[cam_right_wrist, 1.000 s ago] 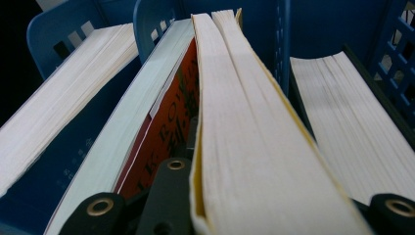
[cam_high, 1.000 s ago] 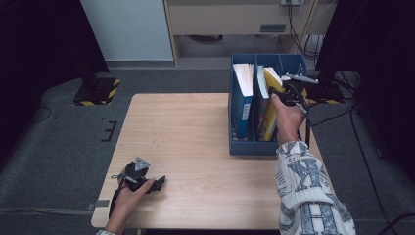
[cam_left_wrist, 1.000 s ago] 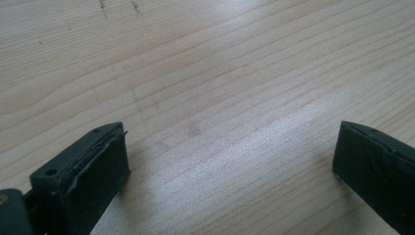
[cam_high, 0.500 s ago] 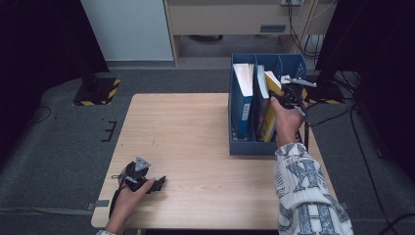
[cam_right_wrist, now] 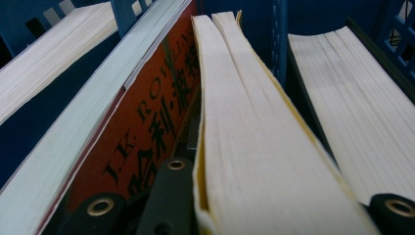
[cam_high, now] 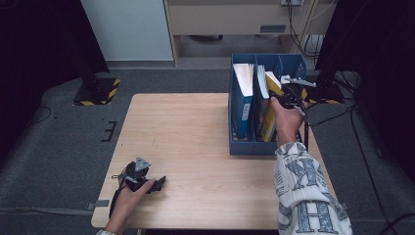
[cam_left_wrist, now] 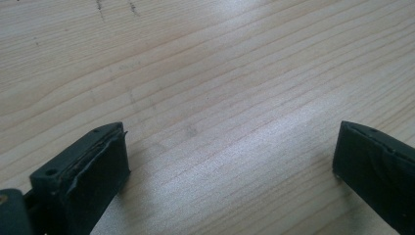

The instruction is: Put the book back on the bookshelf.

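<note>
Where jaws clamp — right gripper (cam_high: 286,93), yellow book (cam_right_wrist: 254,147)

- Right gripper (cam_high: 288,93): your hand is covering most of its body in the high view; its jaw tips are sinking out of sight among the books.
- Yellow-edged book (cam_right_wrist: 254,147): the bottom edge of the right gripper view is cutting it off; the cover is staying hidden behind the page block.
- Orange book (cam_right_wrist: 151,122): the title is reading only in part, with a jaw masking its lower end.
- Blue file box (cam_high: 244,147): the books are hiding its floor.
- Left gripper (cam_high: 139,177): the left gripper view's edges are cropping both jaws.
</note>
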The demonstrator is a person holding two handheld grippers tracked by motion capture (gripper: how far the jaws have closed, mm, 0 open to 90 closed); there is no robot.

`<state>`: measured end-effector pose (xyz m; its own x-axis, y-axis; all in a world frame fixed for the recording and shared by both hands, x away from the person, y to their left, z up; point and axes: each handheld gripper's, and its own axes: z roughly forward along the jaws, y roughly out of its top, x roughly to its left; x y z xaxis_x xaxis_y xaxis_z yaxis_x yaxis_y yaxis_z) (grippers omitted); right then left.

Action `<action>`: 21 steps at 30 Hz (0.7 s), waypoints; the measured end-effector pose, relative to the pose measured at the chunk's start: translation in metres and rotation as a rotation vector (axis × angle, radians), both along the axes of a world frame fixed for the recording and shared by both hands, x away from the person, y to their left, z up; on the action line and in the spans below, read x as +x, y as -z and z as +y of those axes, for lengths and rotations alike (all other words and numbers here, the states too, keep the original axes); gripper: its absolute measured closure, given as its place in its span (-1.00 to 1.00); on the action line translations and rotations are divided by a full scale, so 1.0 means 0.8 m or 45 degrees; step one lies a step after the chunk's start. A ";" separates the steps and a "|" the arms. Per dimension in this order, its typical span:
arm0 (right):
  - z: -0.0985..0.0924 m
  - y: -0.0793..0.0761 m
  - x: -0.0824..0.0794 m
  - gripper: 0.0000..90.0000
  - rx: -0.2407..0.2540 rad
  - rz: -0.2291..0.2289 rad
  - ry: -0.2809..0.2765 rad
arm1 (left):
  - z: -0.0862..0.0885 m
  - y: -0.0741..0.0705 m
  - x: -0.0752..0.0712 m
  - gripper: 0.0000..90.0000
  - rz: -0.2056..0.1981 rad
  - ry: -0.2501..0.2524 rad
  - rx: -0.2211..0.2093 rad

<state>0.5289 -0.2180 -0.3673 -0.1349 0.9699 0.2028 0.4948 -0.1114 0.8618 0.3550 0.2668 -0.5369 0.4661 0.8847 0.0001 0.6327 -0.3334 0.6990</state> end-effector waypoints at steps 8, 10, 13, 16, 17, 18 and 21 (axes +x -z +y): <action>-0.001 0.002 0.002 0.66 -0.009 -0.004 -0.002 | 0.000 0.000 0.000 -1.00 0.000 0.002 0.001; -0.001 0.002 0.002 0.66 -0.008 -0.005 -0.002 | 0.000 0.000 0.000 -1.00 0.000 0.002 0.000; -0.001 0.002 0.003 0.66 -0.002 -0.010 0.005 | 0.000 0.000 0.000 -1.00 0.000 0.002 0.000; -0.001 0.002 0.003 0.66 -0.011 -0.010 0.000 | -0.001 0.000 0.000 -1.00 -0.001 0.001 -0.002; -0.001 0.002 0.003 0.66 -0.011 -0.009 -0.001 | -0.001 0.000 0.000 -1.00 -0.001 0.001 -0.002; -0.001 0.002 0.003 0.66 -0.009 -0.009 -0.002 | -0.001 0.000 0.000 -1.00 -0.001 0.001 -0.002; -0.001 0.002 0.003 0.66 -0.013 -0.009 -0.003 | -0.001 0.000 0.000 -1.00 -0.001 0.001 -0.003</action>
<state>0.5314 -0.2191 -0.3691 -0.1387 0.9716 0.1916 0.4887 -0.1011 0.8666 0.3551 0.2662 -0.5370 0.4667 0.8844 -0.0013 0.6318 -0.3323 0.7003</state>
